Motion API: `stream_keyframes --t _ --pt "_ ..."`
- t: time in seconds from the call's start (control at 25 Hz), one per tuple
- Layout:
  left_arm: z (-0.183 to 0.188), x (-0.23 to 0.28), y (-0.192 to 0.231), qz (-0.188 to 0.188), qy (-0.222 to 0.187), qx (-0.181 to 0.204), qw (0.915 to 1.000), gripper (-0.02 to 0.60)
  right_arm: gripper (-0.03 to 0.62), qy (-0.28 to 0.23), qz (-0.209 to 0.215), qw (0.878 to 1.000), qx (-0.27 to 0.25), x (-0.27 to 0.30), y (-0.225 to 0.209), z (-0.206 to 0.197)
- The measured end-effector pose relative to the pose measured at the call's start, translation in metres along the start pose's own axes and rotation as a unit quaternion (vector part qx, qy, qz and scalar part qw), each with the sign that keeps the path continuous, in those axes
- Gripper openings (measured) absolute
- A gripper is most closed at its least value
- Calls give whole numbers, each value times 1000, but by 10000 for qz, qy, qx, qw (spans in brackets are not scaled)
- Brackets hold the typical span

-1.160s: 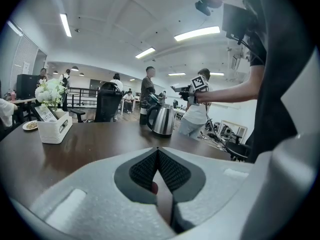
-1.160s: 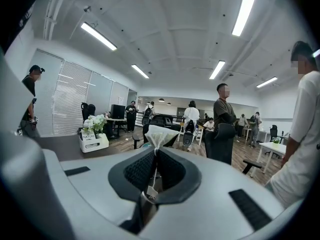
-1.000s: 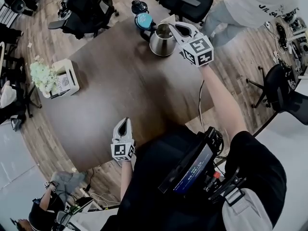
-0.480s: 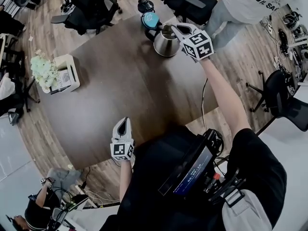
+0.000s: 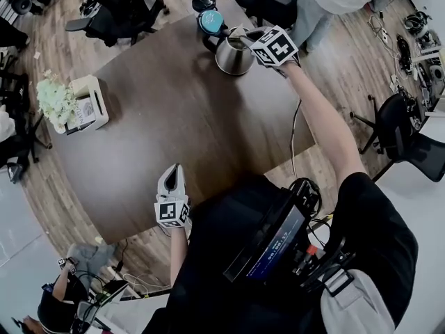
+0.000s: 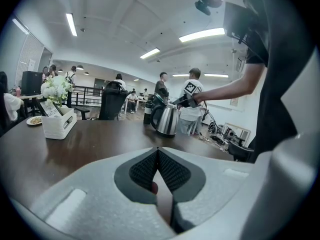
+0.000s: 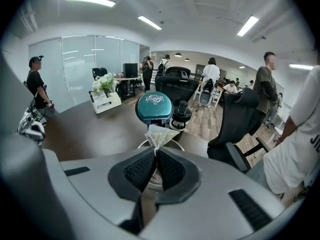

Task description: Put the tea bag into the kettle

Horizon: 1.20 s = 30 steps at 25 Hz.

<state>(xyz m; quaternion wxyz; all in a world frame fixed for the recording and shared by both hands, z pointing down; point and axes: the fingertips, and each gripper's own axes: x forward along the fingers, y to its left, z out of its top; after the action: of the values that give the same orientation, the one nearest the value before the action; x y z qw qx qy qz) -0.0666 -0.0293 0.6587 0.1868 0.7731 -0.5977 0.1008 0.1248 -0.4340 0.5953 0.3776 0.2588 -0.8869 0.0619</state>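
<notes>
Nearest to us, the left gripper (image 5: 175, 168) sits low at the near edge of the dark brown table (image 5: 181, 124), pointing out across it. In its own view the jaw tips meet and there is nothing between the pads, so it is closed and empty.

Farther along, across the bare stretch of tabletop, our right arm reaches to the far side. The right gripper (image 5: 245, 38) tilts downward there, with its jaws pressed together on the top corner of the tea bag (image 7: 160, 135). The pale, pyramid-shaped bag sticks out just ahead of the tips, directly above the open mouth of the steel kettle (image 5: 233, 58) (we cannot tell whether its lower end has crossed the rim). The kettle's teal lid (image 7: 154, 109) stands flipped up just behind the bag.

Off to the left, well apart from the kettle, a white box (image 5: 90, 103) holds pale flowers (image 5: 55, 99).

Just beyond the kettle stands a black bottle (image 5: 203, 1), then office chairs and several people on the wooden floor.
</notes>
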Motion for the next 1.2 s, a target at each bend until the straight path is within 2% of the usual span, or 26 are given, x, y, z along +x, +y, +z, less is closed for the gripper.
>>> stream_keyframes --t 0.24,0.52,0.96,1.2 --pt "1 2 -3 -40 9 0 10000 3 14 685 47 9972 -293 10 -3 -10" --pt "-2 0 2 0 24 -11 10000 3 12 1160 54 9914 -601 24 -2 -20" --pt "-4 -1 6 74 39 -32 10000 3 14 1393 -129 9846 -1051 37 -5 -22" --pt "-6 -2 8 78 48 -59 9999 3 14 1460 -163 9845 -956 38 -9 -28"
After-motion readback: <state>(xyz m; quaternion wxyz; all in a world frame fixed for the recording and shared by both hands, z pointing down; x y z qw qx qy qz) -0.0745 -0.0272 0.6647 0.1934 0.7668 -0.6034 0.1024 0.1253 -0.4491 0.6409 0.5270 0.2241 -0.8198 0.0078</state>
